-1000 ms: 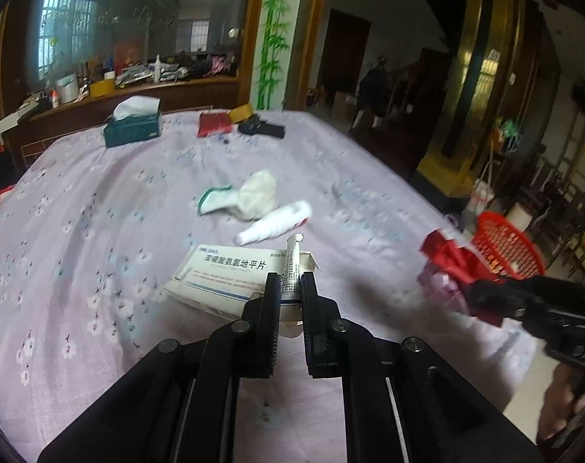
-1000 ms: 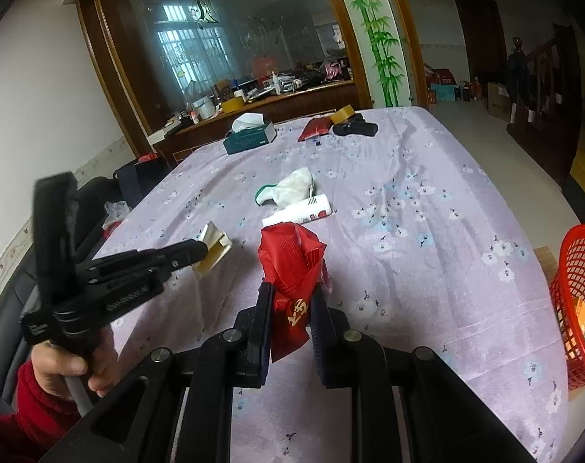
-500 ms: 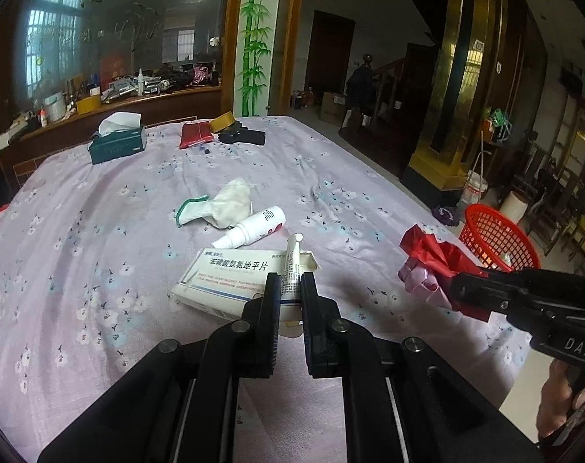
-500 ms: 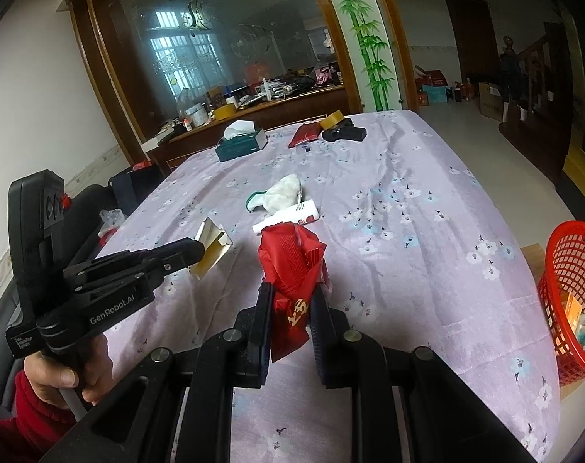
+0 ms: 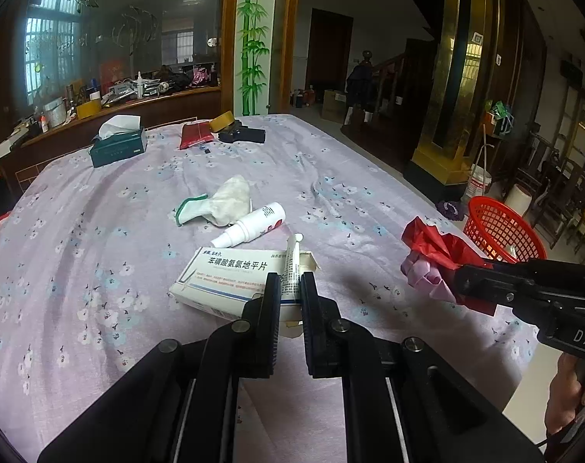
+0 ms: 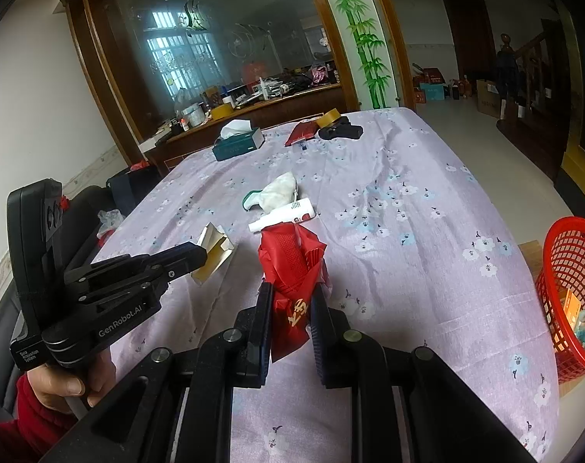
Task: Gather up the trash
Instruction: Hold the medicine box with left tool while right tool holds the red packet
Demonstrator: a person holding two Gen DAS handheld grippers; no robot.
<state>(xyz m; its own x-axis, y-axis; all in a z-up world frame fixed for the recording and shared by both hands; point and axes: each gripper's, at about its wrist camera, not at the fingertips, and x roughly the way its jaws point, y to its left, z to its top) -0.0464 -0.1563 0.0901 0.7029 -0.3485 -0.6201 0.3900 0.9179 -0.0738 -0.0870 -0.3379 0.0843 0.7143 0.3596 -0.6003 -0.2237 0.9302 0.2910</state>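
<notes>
Left gripper (image 5: 290, 289) angled downward, jaws nearly together — clamped on a thin white tube (image 5: 292, 266) and a box flap. Left hand (image 6: 66, 384) wrapped round the handle, red sleeve (image 6: 26, 420) at the wrist. Right gripper (image 6: 291, 308) angled down too, jaws narrow — pinching a red wrapper (image 6: 292, 270). Both held above the table.

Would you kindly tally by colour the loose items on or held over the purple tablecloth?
White: 3 - glove, spray bottle, medicine box
Red: 2 - wrapper, pouch
Green: 1 - tissue box
Black: 1 - case
Yellow: 1 - tape roll
Total: 8
</notes>
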